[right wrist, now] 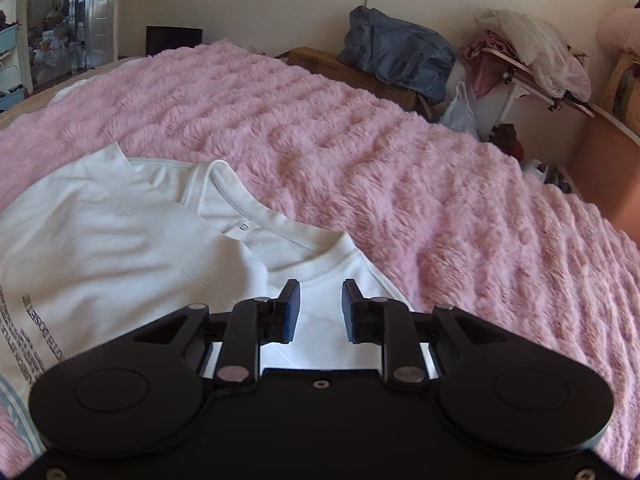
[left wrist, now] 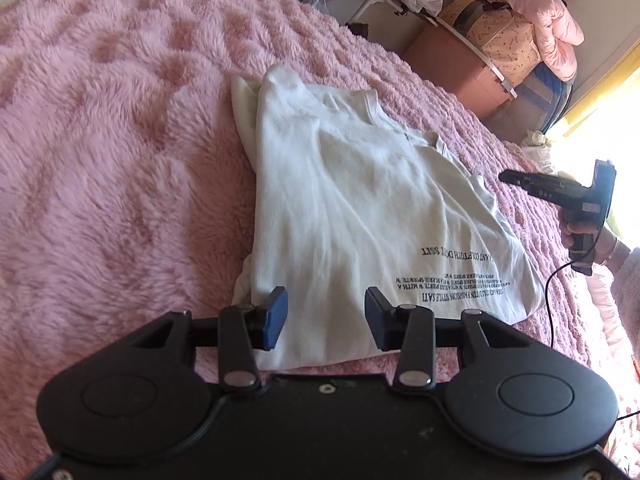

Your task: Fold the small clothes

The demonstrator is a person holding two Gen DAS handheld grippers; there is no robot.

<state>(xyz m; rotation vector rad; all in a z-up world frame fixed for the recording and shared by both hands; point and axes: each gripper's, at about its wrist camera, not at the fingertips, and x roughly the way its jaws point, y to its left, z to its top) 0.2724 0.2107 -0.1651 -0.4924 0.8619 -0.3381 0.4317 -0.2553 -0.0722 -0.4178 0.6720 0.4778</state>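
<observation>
A white T-shirt (left wrist: 360, 208) with black print near its hem lies folded lengthwise on the fluffy pink blanket (left wrist: 120, 160). My left gripper (left wrist: 326, 312) hovers open over the shirt's near hem edge, and nothing sits between its blue pads. A person's hand (left wrist: 580, 236) holds my right gripper (left wrist: 505, 177) in the air just off the shirt's right side. In the right wrist view the right gripper (right wrist: 321, 304) hangs over the shirt's (right wrist: 120, 240) shoulder beside the collar. Its jaws stand a little apart and hold no cloth.
The pink blanket (right wrist: 440, 200) covers the whole bed. Beyond the far edge are cardboard boxes, a blue bag (right wrist: 396, 60) and a small table with a plastic bag (right wrist: 532, 60). A pink duvet (left wrist: 528, 12) is piled on boxes. A black cable (left wrist: 550, 300) trails from the right gripper.
</observation>
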